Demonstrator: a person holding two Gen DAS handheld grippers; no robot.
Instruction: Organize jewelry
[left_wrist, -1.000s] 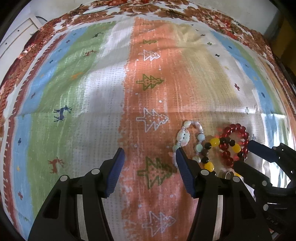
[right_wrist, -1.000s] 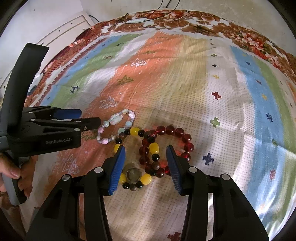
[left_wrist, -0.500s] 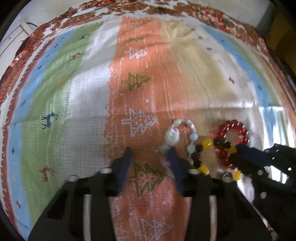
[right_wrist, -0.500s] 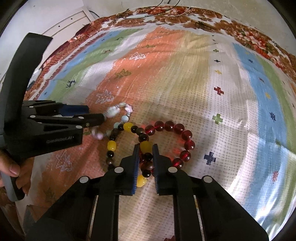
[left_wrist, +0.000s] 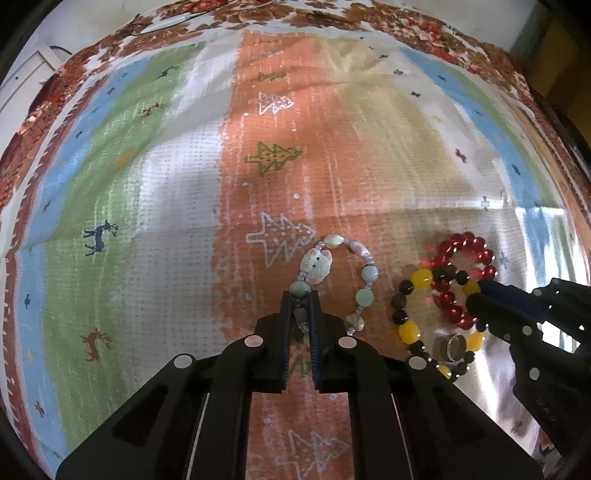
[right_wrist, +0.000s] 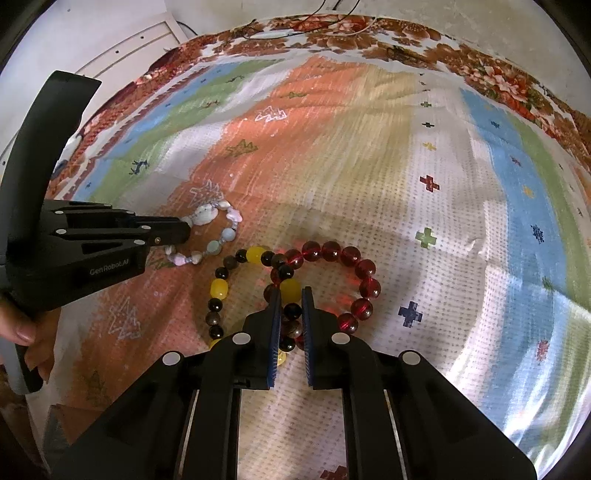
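Three bead bracelets lie on a striped cloth. My left gripper (left_wrist: 299, 295) is shut on the near-left strand of the pastel stone bracelet (left_wrist: 364, 275), whose small beads sit between the pads. The right wrist view shows that gripper (right_wrist: 184, 230) from the side, at the pastel bracelet (right_wrist: 229, 233). My right gripper (right_wrist: 290, 291) is closing, its jaws pressing on the yellow and black bracelet (right_wrist: 218, 288) where it crosses the red bead bracelet (right_wrist: 351, 254). The left wrist view has the right gripper (left_wrist: 476, 291) over the red bracelet (left_wrist: 469, 240) and the yellow and black bracelet (left_wrist: 408, 330).
A silver ring (left_wrist: 452, 345) lies inside the yellow and black loop. The cloth (left_wrist: 155, 206) has coloured stripes with tree and deer prints and a floral border (right_wrist: 498, 79). A person's hand (right_wrist: 22, 328) holds the left gripper's handle. A white panel (right_wrist: 122, 48) stands beyond the cloth.
Both grippers went from open to shut: the left on the pastel bracelet, the right on the yellow and black beads. The pastel bracelet now lies slightly apart from the others.
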